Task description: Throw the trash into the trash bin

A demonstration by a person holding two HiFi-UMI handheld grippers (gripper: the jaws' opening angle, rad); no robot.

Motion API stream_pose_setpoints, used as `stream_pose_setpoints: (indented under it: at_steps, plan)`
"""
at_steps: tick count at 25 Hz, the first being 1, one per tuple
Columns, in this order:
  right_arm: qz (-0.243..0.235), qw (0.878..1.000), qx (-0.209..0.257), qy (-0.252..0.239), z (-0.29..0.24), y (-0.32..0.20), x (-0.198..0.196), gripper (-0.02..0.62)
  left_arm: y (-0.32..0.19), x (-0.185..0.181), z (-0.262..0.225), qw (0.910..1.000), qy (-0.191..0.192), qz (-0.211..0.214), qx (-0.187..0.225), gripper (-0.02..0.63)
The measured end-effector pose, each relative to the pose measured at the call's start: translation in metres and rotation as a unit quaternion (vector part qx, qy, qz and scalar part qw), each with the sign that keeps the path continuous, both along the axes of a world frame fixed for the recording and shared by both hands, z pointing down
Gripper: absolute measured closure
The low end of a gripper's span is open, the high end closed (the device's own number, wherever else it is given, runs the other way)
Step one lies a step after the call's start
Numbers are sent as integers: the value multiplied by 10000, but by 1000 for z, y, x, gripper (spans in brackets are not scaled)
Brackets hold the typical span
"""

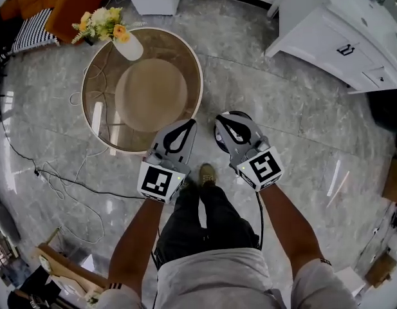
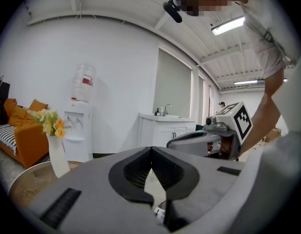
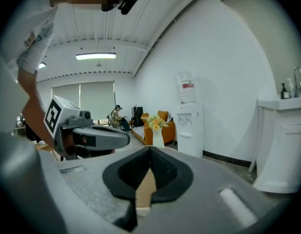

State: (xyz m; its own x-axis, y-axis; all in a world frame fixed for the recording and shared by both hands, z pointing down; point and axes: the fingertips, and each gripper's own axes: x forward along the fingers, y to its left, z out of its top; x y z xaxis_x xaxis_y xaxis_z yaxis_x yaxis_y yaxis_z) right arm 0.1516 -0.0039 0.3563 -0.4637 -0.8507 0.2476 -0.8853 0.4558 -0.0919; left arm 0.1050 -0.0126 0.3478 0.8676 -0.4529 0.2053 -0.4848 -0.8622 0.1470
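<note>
No readable text; the red label on the water bottle (image 2: 85, 83) is too blurred

The floor (image 1: 301, 108) is grey veined stone, polished to a mirror gloss. At eleven o'clock the round table (image 1: 197, 69) has a clear glass top in a pale, smooth rim, and the vase (image 1: 129, 47) on it is smooth white. The left gripper (image 1: 185, 123) and right gripper (image 1: 222, 117) have matt grey plastic shells and ribbed black pads (image 2: 135, 172) that look rubbery. The sofa (image 1: 76, 2) at ten o'clock is orange cloth.
</note>
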Motion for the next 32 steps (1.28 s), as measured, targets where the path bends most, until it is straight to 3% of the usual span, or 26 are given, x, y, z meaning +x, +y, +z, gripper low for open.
stream_pose_setpoints:
  at_steps: [7,14,24,32]
  plan:
    - [-249,9974,638,-245,-99,-7,-35,595,1,-31,-91,9990,258,-168,337,606]
    - [-332,9934,1009,-436,-164,11,-65,595,10,-66,-162,9939,640,-442,777,606]
    - [-580,9876,1401,-409,-216,38,-96,595,35,-95,-223,9866,1014,-423,1207,606]
    - [-566,9869,1476,-333,-233,36,-109,595,40,-97,-235,9879,990,-208,1177,606]
